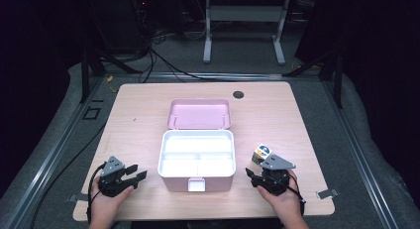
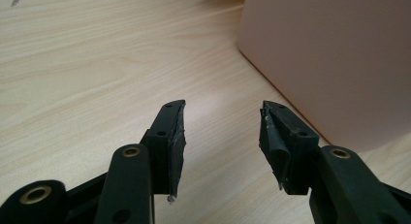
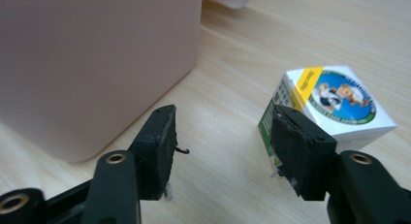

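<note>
Right gripper (image 3: 223,151) agape beside small carton (image 3: 329,100), left gripper (image 2: 223,146) agape

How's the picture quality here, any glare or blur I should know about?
High view: the white inside of the open pink box is blown out by glare, and the surroundings are dark. Left gripper view: the box wall is soft. Right gripper view: the small carton is slightly blurred.

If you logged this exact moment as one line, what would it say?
left gripper: open, empty | right gripper: open, beside carton | box: lid open | carton: on table, right of box
</note>
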A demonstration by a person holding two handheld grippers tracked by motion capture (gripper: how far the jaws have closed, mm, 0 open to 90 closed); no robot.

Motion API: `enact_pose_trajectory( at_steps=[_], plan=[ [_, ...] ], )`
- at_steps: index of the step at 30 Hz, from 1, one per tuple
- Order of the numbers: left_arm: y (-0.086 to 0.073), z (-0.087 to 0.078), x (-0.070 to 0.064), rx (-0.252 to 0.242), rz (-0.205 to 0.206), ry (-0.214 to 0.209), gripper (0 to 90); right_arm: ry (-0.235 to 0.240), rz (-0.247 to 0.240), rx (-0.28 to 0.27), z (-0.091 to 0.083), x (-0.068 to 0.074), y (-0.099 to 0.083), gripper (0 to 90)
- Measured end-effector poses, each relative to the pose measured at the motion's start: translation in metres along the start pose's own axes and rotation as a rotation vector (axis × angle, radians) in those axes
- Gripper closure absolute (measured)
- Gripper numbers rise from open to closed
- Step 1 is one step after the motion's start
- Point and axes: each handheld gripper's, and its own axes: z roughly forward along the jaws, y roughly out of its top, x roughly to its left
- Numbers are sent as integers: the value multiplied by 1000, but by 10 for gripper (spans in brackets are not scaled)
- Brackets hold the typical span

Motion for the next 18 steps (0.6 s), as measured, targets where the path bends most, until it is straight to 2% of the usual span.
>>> enact_pose_trajectory(
  at_steps=[6, 11, 14, 16, 18],
  plan=[
    [-4, 2, 3, 34, 3, -12, 515, 1, 4, 19, 3, 0, -2, 432],
    [-4, -1, 5, 26, -1, -5, 518, -6, 5, 13, 2, 1, -2, 430],
    [-4, -2, 5, 25, -17, -18, 517, 25, 14, 15, 3, 0, -3, 425],
    [-4, -3, 4, 19, -31, -38, 513, 29, 9, 34, 3, -1, -3, 425],
    [-3, -3, 3, 14, -30, -40, 513, 33, 12, 26, 5, -1, -4, 425]
  ],
)
